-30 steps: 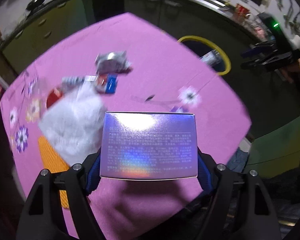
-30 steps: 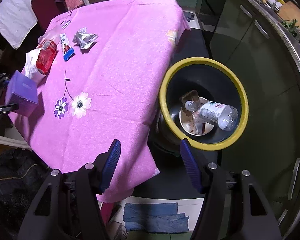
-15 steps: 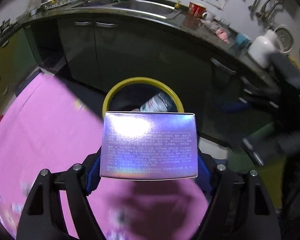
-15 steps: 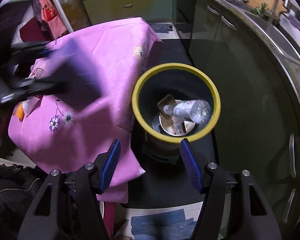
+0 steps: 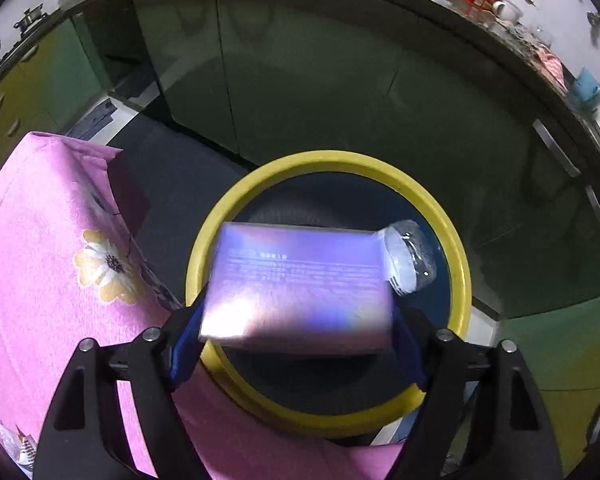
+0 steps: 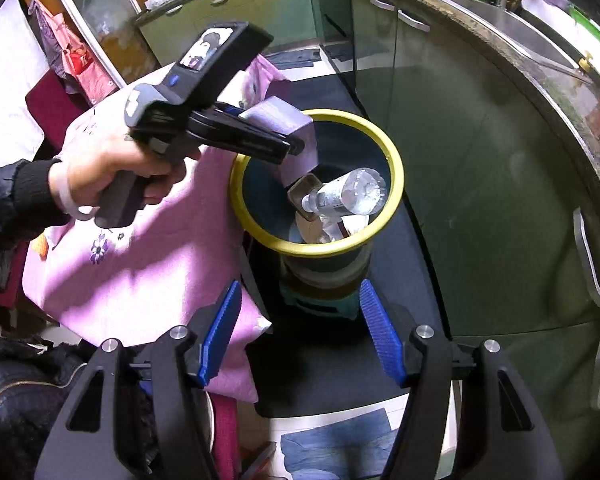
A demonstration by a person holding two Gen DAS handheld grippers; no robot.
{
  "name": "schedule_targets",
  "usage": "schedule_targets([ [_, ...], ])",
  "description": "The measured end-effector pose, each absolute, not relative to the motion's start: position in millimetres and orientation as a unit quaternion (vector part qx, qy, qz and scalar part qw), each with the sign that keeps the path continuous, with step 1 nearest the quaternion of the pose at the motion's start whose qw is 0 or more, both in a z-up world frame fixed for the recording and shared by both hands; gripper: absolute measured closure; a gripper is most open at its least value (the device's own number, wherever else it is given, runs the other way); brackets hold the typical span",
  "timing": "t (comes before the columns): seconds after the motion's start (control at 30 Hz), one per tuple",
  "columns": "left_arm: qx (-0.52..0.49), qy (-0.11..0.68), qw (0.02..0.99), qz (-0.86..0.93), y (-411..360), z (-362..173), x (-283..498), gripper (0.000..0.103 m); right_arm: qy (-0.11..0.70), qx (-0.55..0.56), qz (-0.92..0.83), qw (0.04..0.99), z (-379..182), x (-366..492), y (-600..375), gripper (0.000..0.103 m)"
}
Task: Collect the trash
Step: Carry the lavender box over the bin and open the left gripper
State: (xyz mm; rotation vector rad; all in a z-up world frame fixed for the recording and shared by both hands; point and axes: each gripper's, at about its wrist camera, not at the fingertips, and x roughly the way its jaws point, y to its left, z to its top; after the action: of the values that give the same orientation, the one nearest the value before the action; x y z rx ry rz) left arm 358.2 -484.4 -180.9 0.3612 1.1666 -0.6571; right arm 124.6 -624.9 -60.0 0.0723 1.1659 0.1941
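Purple box slipped askew as my left tool just spread over the bin; it might clip the rim; right tool gaped empty

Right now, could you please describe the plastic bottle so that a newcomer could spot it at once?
Find the yellow-rimmed bin on the floor between the pink-clothed table and the dark cabinets. Inside lies the clear bottle on its side, atop other trash. It is the only see-through item; the purple box above is opaque.
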Motion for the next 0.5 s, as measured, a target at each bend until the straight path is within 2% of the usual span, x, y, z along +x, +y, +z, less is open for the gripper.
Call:
schedule_targets([
  [0.13, 0.150, 0.537, 0.768, -0.315, -473, -160, 349, 0.025, 0.545, 0.031, 0.087, 0.833, -54, 119, -624, 0.041],
  [0.23, 0.128, 0.529, 0.770, -0.333, -443, -119, 330, 0.025, 0.541, 0.031, 0.090, 0.835, -51, 116, -620, 0.041],
  [0.33, 0.114, 0.494, 0.789, -0.347, -394, -67, 296, 0.024, 0.539, 0.028, 0.100, 0.836, -53, 116, -611, 0.041],
  [0.4, 0.107, 0.465, 0.811, -0.338, -341, -33, 270, 0.020, 0.537, 0.022, 0.114, 0.836, -54, 121, -598, 0.041],
  [0.5, 0.089, 0.445, 0.833, -0.318, -270, -4, 241, 0.017, 0.526, 0.006, 0.152, 0.837, -53, 135, -561, 0.041],
])
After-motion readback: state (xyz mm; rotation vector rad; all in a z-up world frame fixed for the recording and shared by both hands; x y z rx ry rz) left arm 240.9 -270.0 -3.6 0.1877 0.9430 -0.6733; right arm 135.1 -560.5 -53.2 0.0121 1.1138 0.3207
